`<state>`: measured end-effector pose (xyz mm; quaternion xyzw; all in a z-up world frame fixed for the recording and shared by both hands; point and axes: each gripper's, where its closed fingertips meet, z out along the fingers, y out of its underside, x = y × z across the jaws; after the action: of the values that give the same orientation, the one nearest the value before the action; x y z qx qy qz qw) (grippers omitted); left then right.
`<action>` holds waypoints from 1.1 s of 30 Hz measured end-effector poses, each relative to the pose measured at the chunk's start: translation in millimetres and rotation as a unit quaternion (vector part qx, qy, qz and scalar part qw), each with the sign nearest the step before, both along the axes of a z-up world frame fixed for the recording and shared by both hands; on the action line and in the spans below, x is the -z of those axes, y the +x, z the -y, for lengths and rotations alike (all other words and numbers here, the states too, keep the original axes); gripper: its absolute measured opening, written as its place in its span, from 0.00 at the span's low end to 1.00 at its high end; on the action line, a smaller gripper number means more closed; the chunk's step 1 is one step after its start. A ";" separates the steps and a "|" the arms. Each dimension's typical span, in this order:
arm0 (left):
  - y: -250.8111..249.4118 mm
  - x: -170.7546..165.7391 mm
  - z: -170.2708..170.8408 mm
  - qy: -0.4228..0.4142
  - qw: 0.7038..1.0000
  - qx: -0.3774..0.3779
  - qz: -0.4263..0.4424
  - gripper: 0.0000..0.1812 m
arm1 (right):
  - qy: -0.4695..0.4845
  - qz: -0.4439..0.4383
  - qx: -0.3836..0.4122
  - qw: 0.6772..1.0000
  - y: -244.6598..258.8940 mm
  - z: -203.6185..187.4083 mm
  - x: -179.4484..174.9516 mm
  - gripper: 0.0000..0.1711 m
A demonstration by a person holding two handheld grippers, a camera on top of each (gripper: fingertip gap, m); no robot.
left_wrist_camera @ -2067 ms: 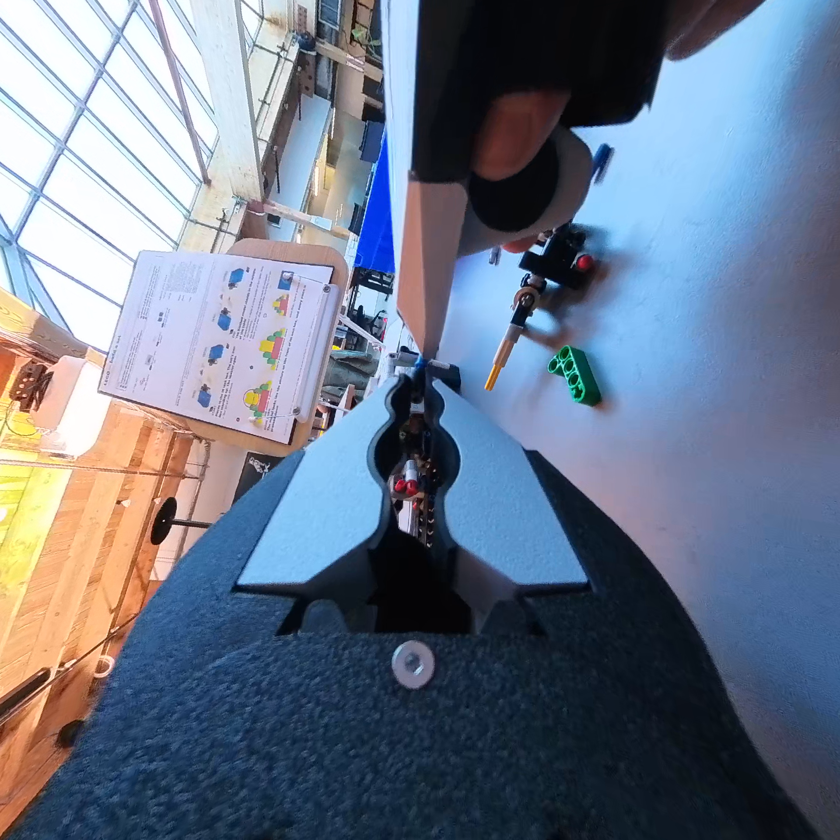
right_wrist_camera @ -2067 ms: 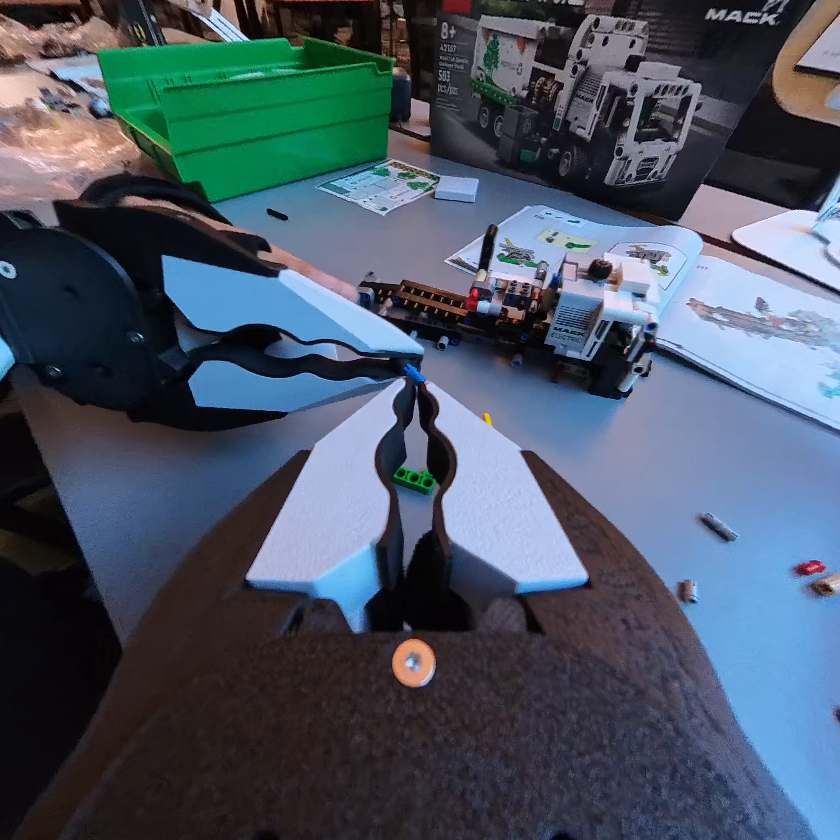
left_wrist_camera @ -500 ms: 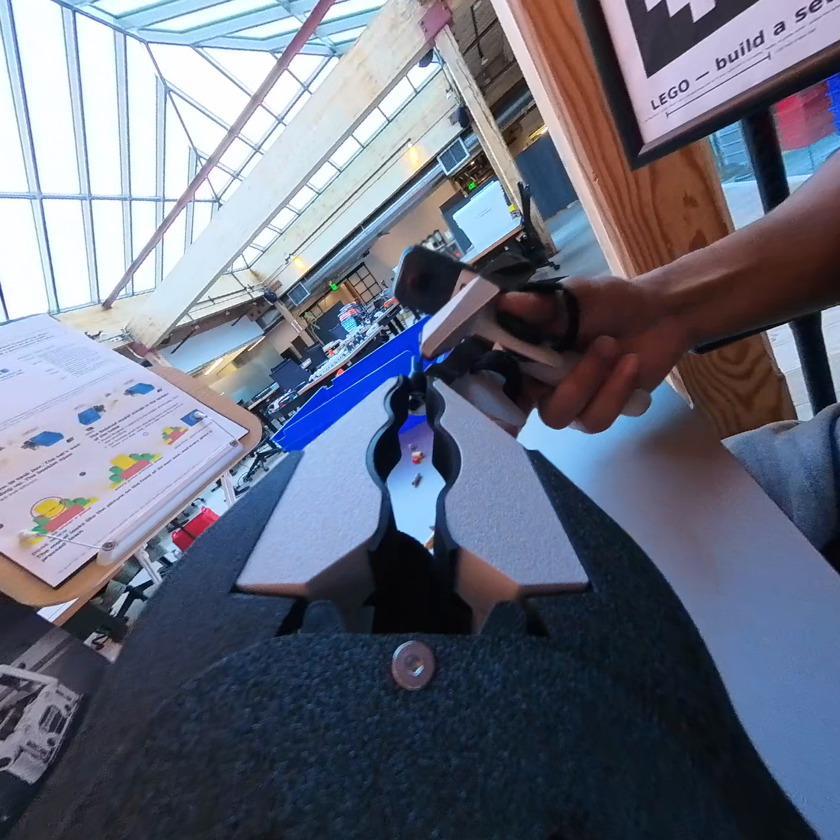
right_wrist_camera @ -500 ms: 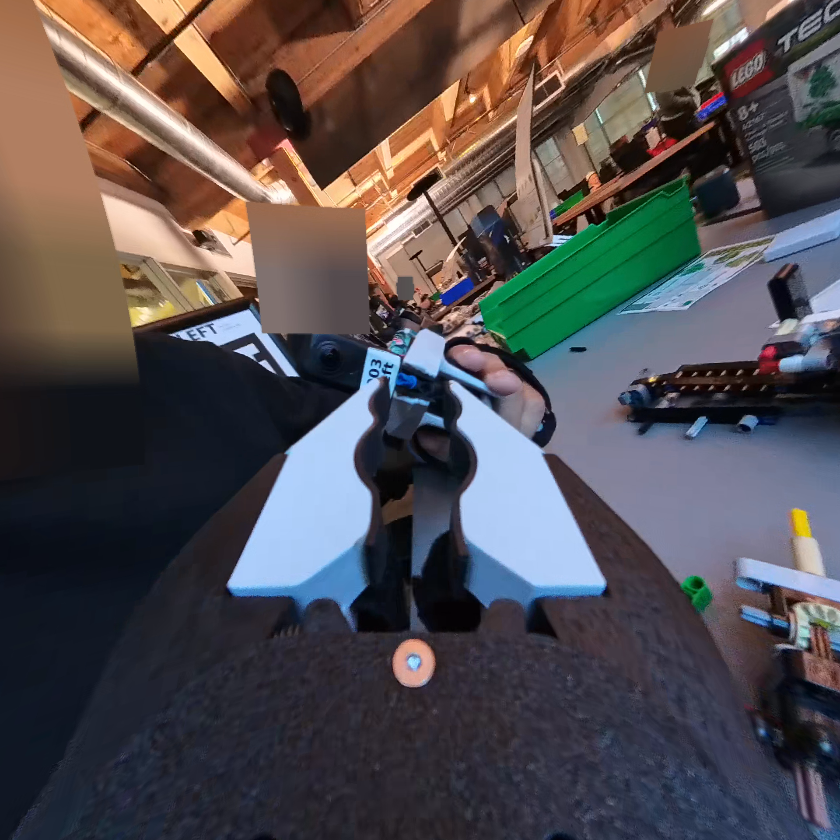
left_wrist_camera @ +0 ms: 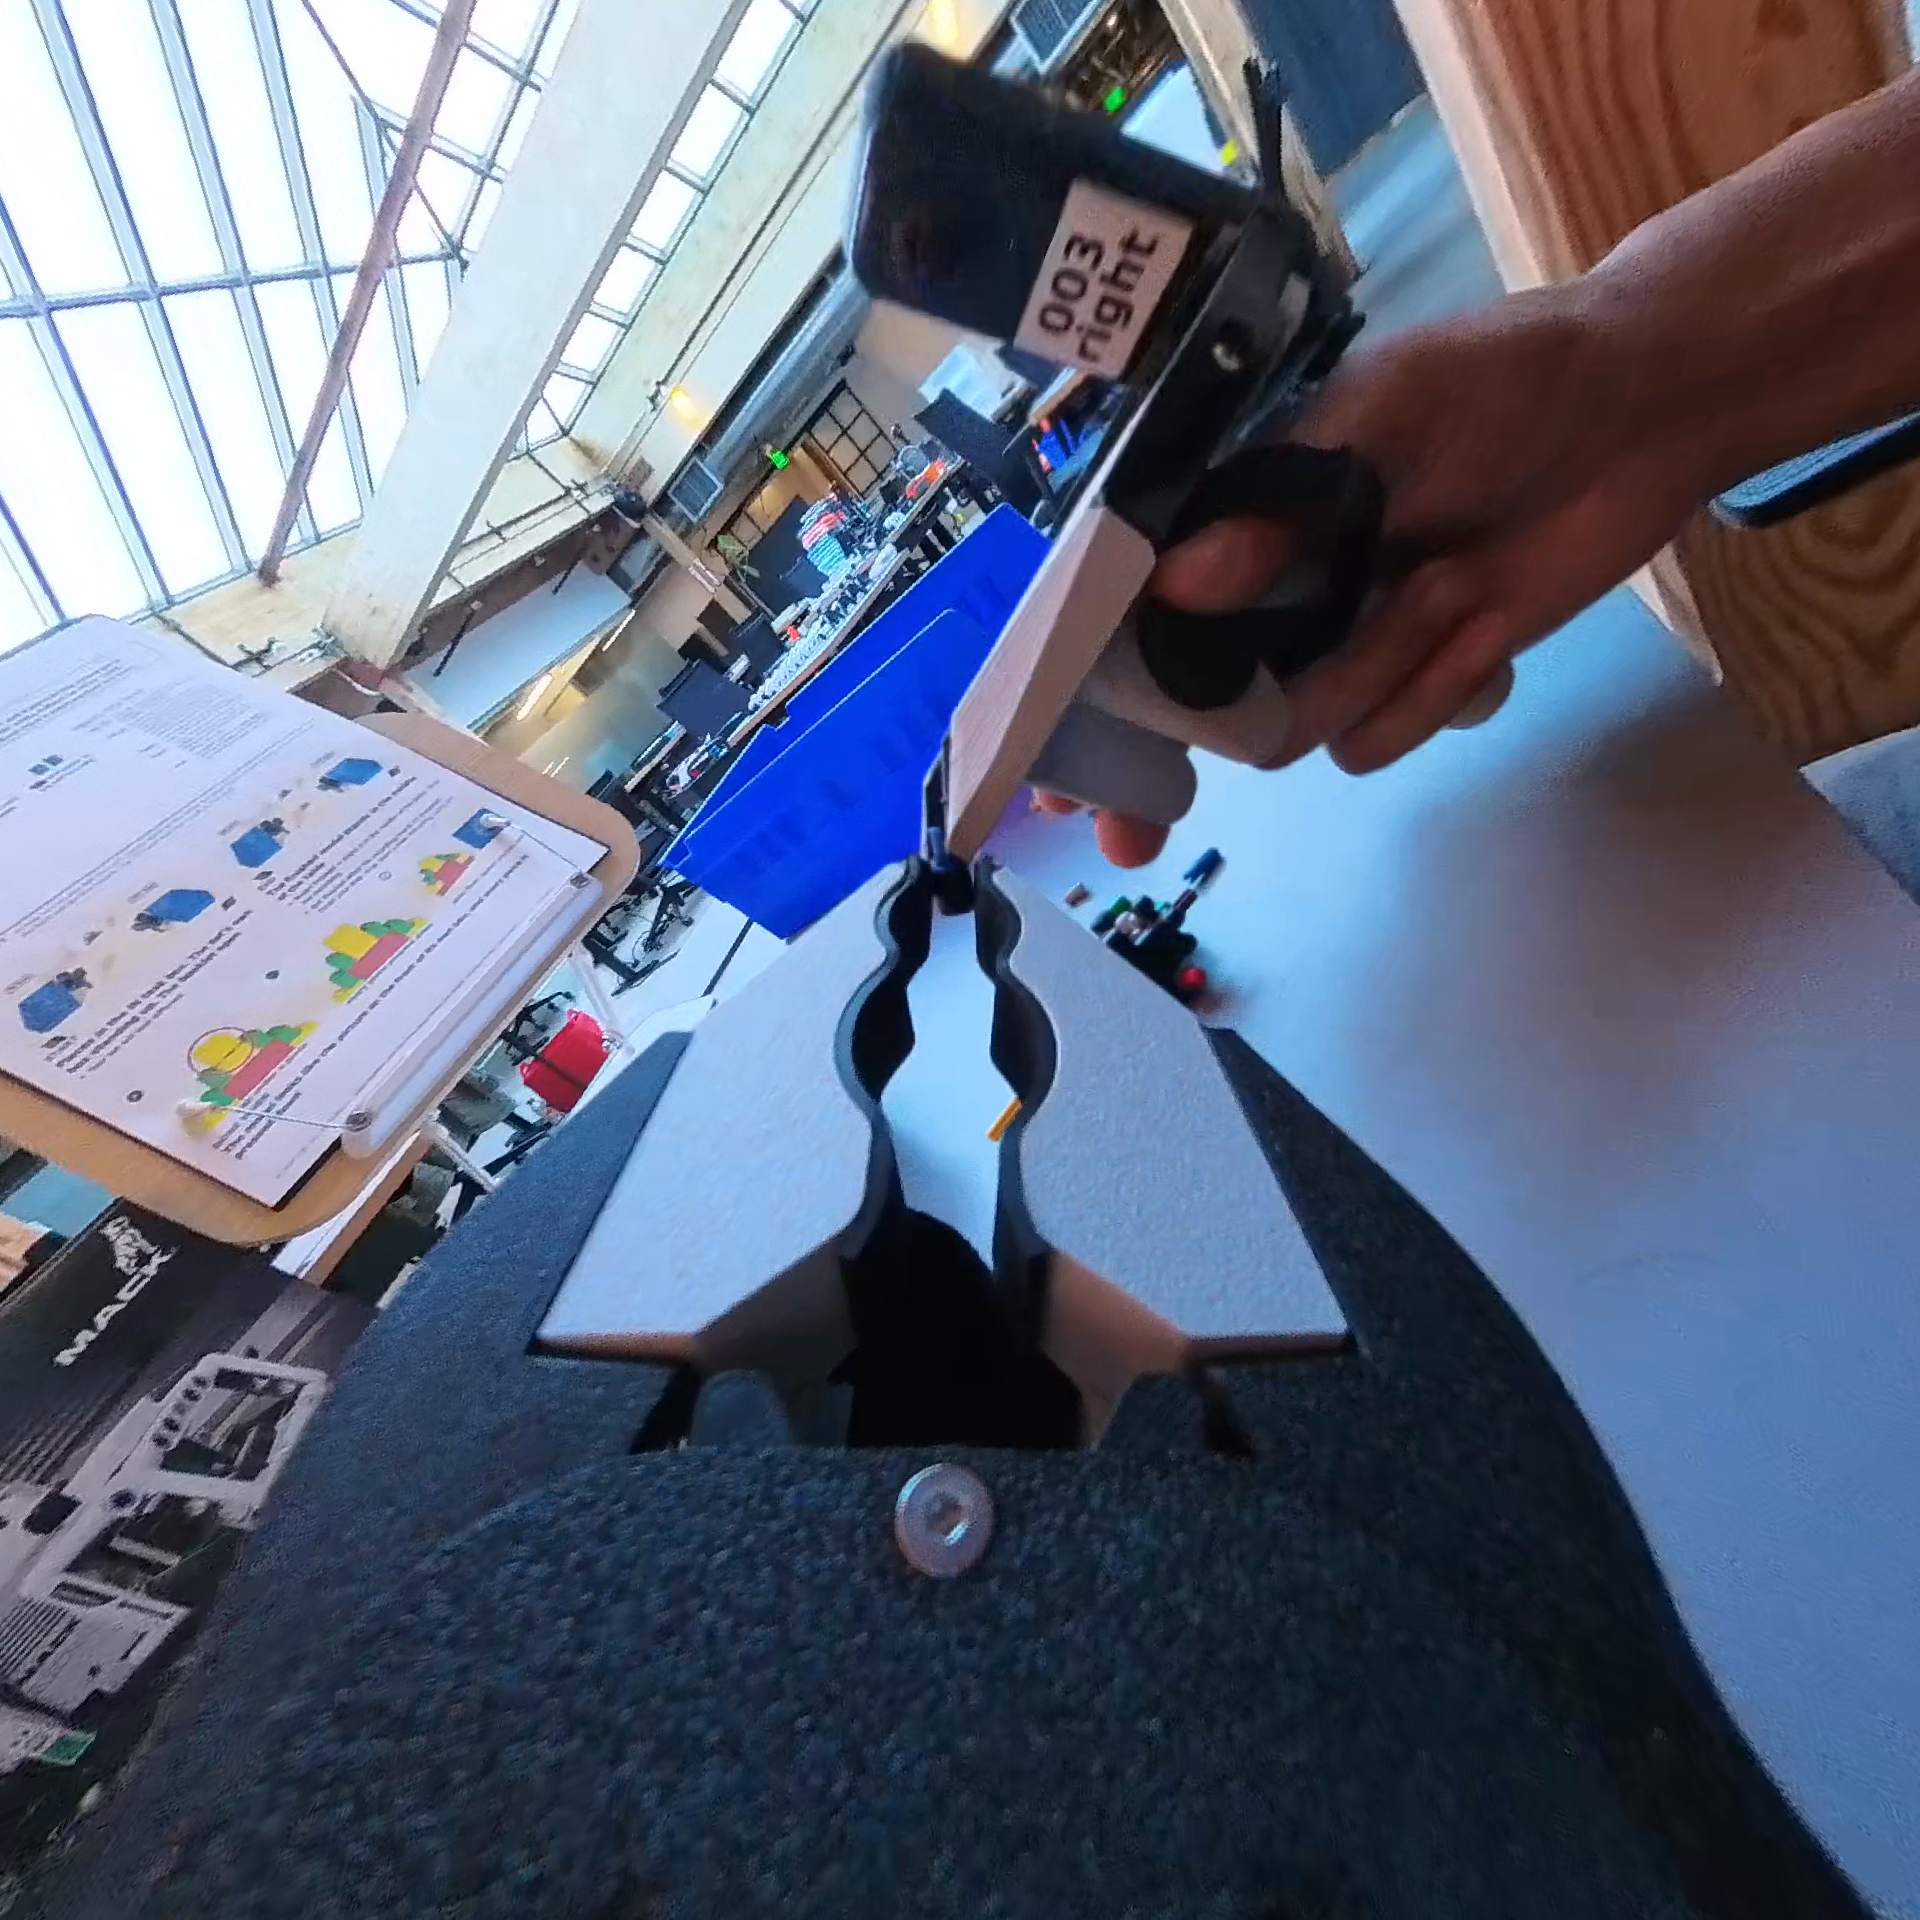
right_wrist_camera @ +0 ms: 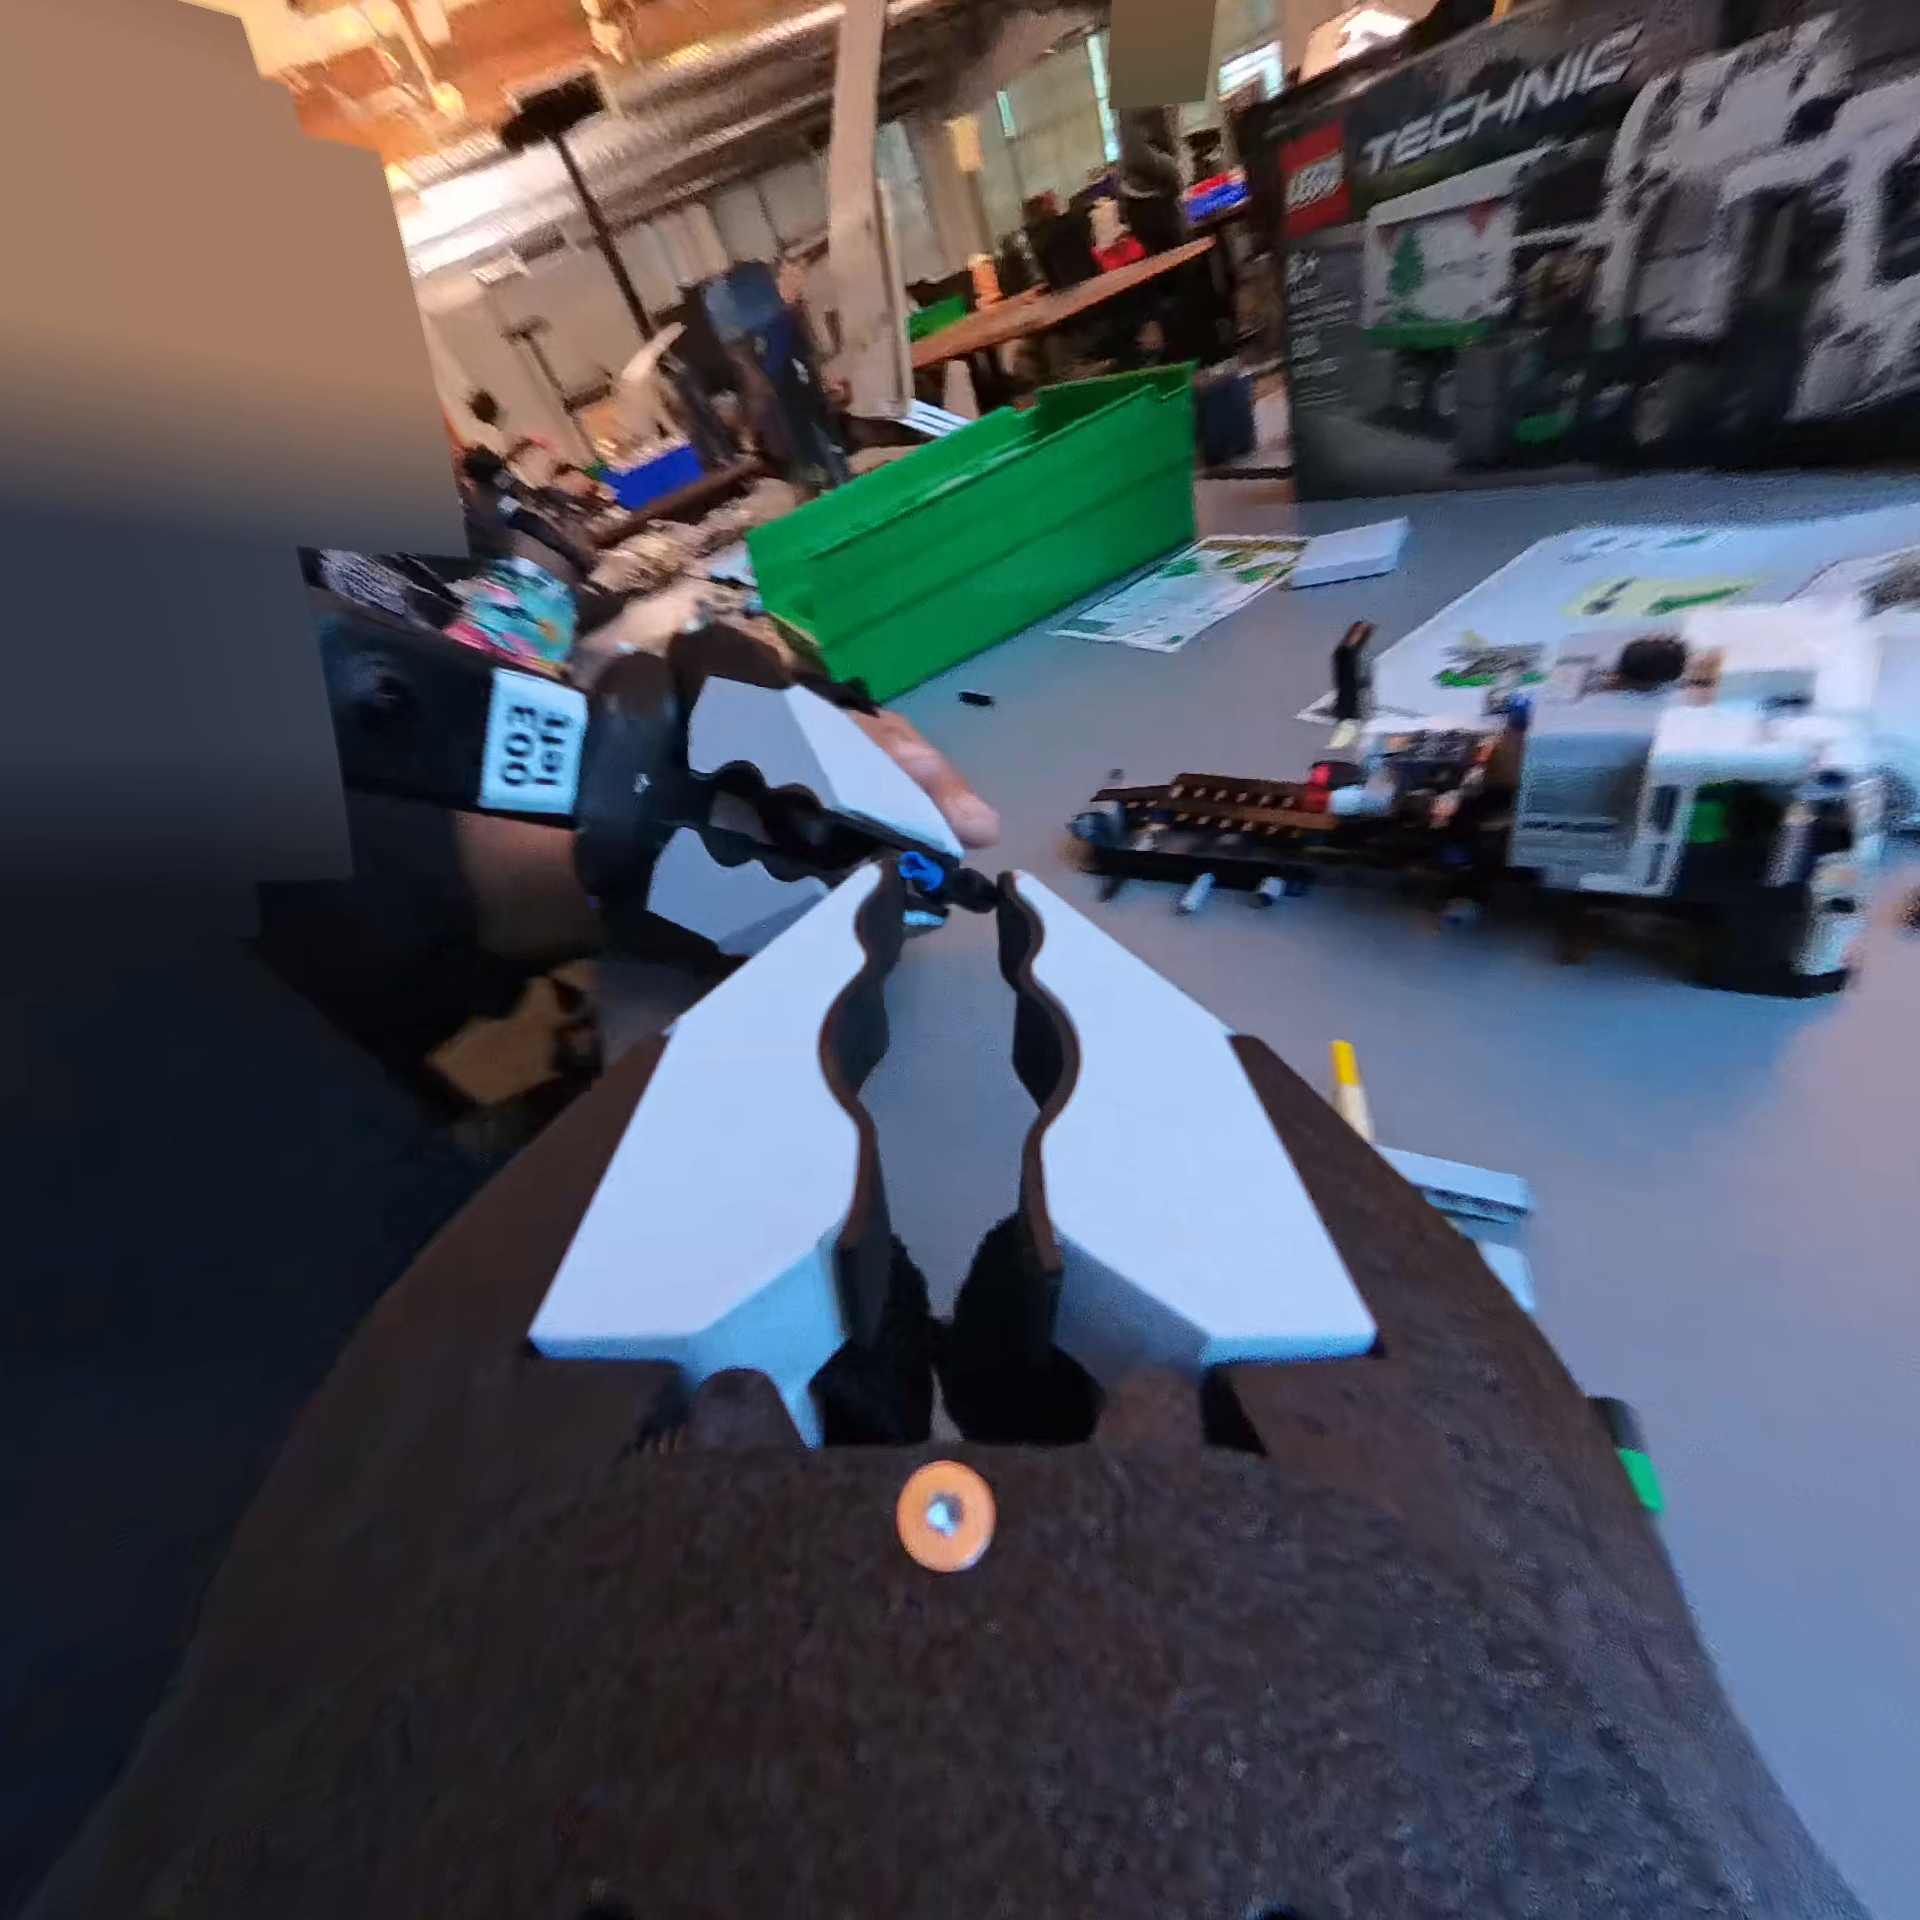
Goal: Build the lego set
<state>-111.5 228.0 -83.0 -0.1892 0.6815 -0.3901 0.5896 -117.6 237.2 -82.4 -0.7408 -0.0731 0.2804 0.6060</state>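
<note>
- Since half a second ago, both tongs have come down toward the counter [right_wrist_camera: 1558, 1091] and the right tongs [right_wrist_camera: 945, 883] have parted.
- The left tongs [left_wrist_camera: 948, 881] pinch a small blue pin [right_wrist_camera: 916, 864] at their tips.
- The right tongs' tips sit open, just around that pin.
- The half-built lego truck [right_wrist_camera: 1558, 810] stands mid-counter; a green bin [right_wrist_camera: 987, 540] lies beyond, toward the far edge.

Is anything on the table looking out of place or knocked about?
Nothing looks damaged or spilled. A few loose small parts lie scattered on the grey table beside the half-built truck, which is normal mid-build.
</note>
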 end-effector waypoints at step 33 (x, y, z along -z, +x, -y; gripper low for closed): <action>6.0 23.7 -16.8 -0.136 0.979 0.033 -0.146 0.02 | -0.190 0.261 0.055 0.945 113.5 66.7 93.7 0.10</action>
<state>-105.5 244.8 -106.8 -0.2996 0.7069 -0.4663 0.4395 -4.2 170.6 -176.1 -0.8923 -0.1333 0.0517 0.4282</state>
